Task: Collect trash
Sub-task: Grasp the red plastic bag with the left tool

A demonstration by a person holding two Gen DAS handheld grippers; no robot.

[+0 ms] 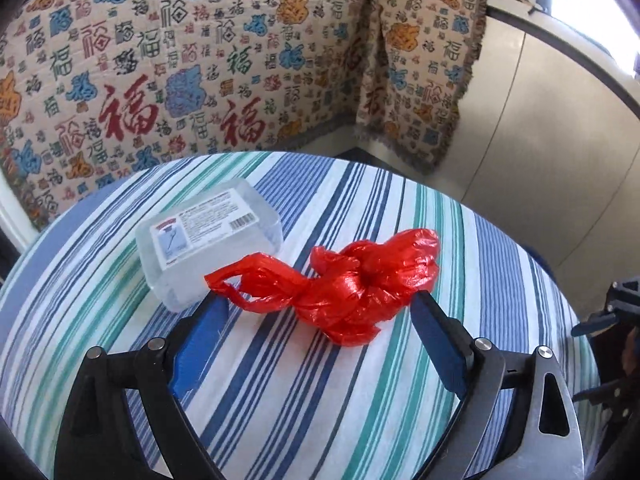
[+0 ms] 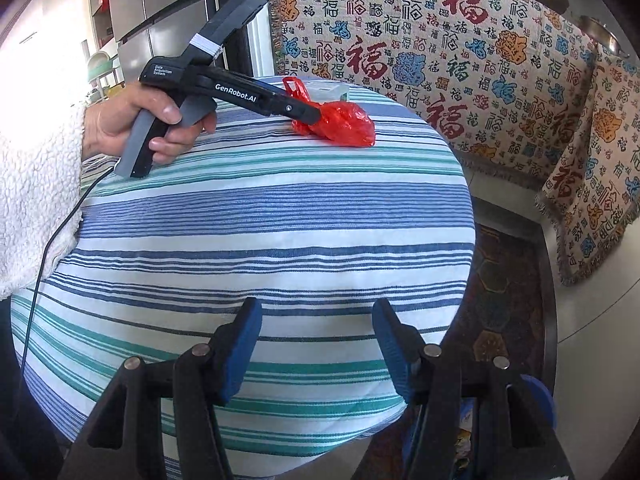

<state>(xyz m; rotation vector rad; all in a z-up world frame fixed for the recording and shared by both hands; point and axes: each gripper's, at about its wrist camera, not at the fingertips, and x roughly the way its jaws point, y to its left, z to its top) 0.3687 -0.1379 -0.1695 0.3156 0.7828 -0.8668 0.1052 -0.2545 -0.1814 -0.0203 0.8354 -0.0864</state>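
Observation:
A crumpled red plastic bag [image 1: 344, 284] lies on the round table with a striped cloth [image 1: 280, 380]. My left gripper [image 1: 320, 304] is open, its blue pads on either side of the bag's near part, just above the cloth. Behind the bag stands a clear plastic box [image 1: 208, 240] with a white label. In the right wrist view the bag [image 2: 340, 120] lies at the far side of the table, with the left gripper's tip [image 2: 308, 114] at it. My right gripper [image 2: 316, 316] is open and empty above the table's near edge.
A patterned blanket [image 1: 160, 80] with red and blue characters drapes the furniture behind the table. A patterned rug [image 2: 508, 300] lies on the floor to the right of the table. A cable [image 2: 52, 240] hangs from the left gripper's handle.

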